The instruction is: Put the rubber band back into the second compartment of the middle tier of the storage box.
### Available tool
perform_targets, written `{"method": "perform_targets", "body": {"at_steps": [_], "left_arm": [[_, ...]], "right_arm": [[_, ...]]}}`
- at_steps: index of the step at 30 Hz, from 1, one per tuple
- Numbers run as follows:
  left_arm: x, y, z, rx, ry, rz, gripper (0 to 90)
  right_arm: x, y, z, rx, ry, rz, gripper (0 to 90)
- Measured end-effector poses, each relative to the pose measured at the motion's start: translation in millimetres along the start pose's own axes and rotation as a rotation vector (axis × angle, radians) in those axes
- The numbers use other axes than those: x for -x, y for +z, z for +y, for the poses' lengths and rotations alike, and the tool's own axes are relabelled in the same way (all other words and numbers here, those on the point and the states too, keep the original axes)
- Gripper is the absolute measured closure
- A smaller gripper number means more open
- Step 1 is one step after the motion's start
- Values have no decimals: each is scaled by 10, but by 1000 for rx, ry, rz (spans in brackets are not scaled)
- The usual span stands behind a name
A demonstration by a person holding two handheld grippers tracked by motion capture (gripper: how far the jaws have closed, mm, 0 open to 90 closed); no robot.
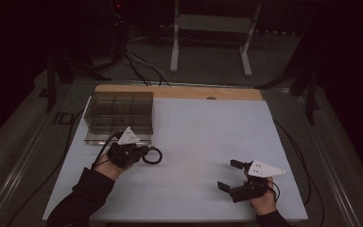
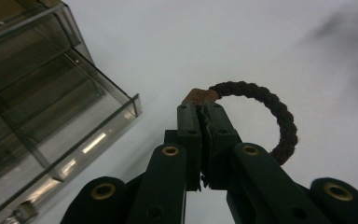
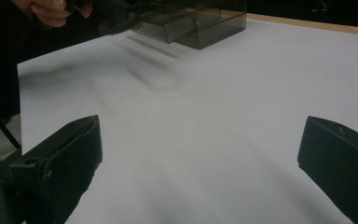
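A dark braided rope ring [image 2: 270, 114] with a brown band [image 2: 198, 96] hangs from my left gripper [image 2: 200, 109], whose jaws are shut on the ring at the band. From above, that ring [image 1: 152, 155] sticks out to the right of the left gripper [image 1: 144, 152], just in front of a smoky clear plastic box [image 1: 119, 113]. The box [image 2: 37, 107] has inner dividers and its near corner lies left of the jaws. My right gripper [image 1: 230, 175] stands open at the front right of the white board, nothing between its fingers [image 3: 65, 158].
A white board [image 1: 203, 137] covers a wooden table top [image 1: 179, 91]. Cables [image 1: 137, 66] and a white stand's legs [image 1: 210, 42] lie on the floor beyond. The box [image 3: 191, 21] and the person's other hand [image 3: 51, 11] show far off in the right gripper view.
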State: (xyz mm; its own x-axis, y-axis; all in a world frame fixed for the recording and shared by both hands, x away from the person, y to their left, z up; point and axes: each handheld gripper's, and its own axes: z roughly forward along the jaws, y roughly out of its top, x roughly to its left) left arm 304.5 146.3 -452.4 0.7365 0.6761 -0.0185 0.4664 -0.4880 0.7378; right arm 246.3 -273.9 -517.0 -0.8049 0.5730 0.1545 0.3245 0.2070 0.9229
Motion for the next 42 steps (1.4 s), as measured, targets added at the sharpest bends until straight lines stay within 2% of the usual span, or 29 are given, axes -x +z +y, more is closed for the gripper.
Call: {"method": "perform_targets", "body": {"at_steps": [16, 27, 42], "left_arm": [[-166, -188, 13, 20, -24, 40, 883], [-311, -334, -29, 25, -53, 76, 883], [-511, -430, -104, 31, -103, 109, 883]], "right_arm": [[-1, 0, 1, 1, -1, 0, 0], [-2, 4, 0, 1, 0, 0, 0], [2, 9, -3, -2, 5, 1, 0]]}}
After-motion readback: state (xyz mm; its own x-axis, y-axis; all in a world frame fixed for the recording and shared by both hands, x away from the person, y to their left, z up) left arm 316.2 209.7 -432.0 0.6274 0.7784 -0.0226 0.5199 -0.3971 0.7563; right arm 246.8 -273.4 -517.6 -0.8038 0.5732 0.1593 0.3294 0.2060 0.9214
